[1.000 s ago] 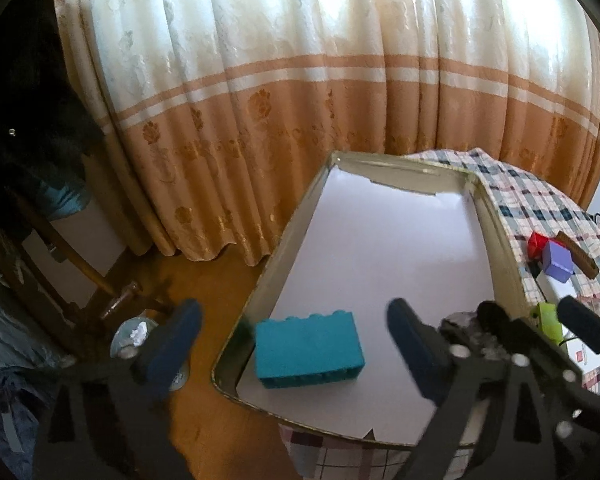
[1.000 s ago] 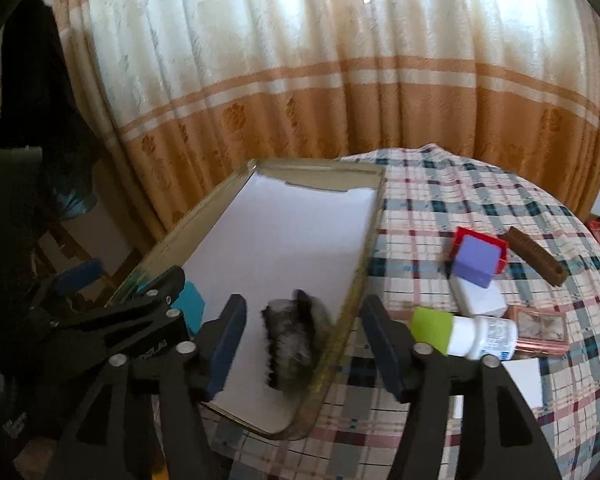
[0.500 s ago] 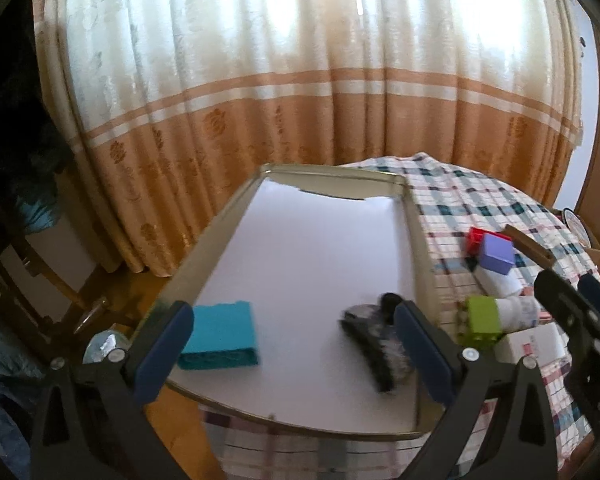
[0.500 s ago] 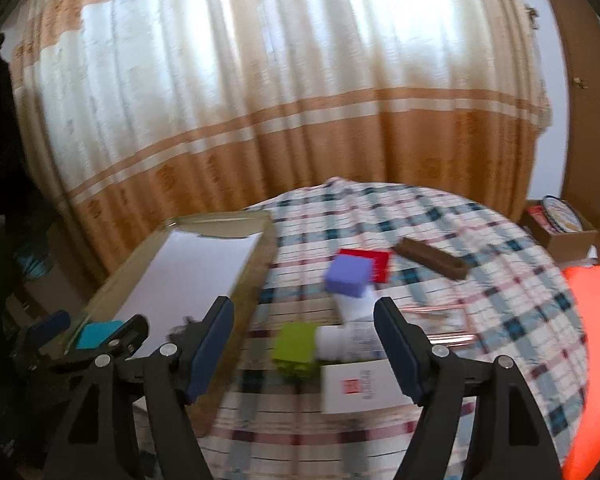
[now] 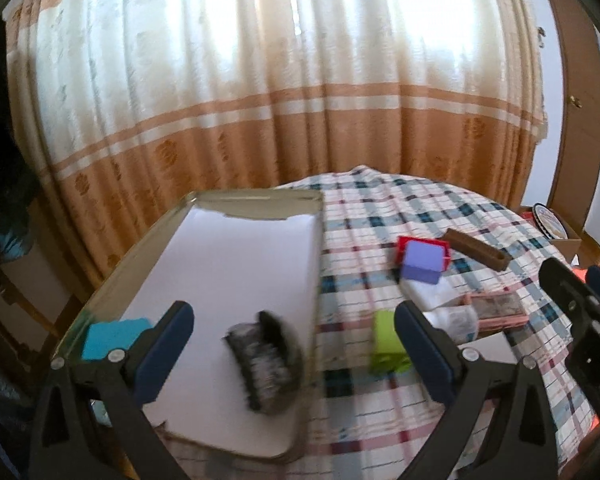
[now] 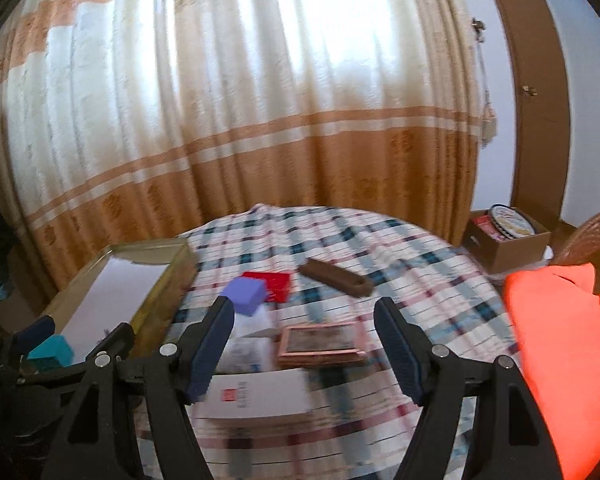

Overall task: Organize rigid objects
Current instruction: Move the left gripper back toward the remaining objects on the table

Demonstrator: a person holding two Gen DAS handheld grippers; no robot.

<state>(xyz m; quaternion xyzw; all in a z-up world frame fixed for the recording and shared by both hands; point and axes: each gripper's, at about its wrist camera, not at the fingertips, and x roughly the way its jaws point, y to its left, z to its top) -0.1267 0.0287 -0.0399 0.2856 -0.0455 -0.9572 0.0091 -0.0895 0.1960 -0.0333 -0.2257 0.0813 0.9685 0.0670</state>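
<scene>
Both grippers' fingers are spread and empty. With the right gripper (image 6: 304,344), line up squarely over the pink framed piece (image 6: 322,343) on the counter (image 6: 400,248), beside the tray (image 5: 318,240). Keep the left gripper (image 5: 294,354) clear.

A cream-and-orange curtain (image 6: 260,128) hangs behind the table; a cardboard box (image 6: 508,246) sits beside a wooden door (image 6: 536,92).

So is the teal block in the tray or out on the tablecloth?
In. The teal block sits on the white liner at the tray's near-left corner.
</scene>
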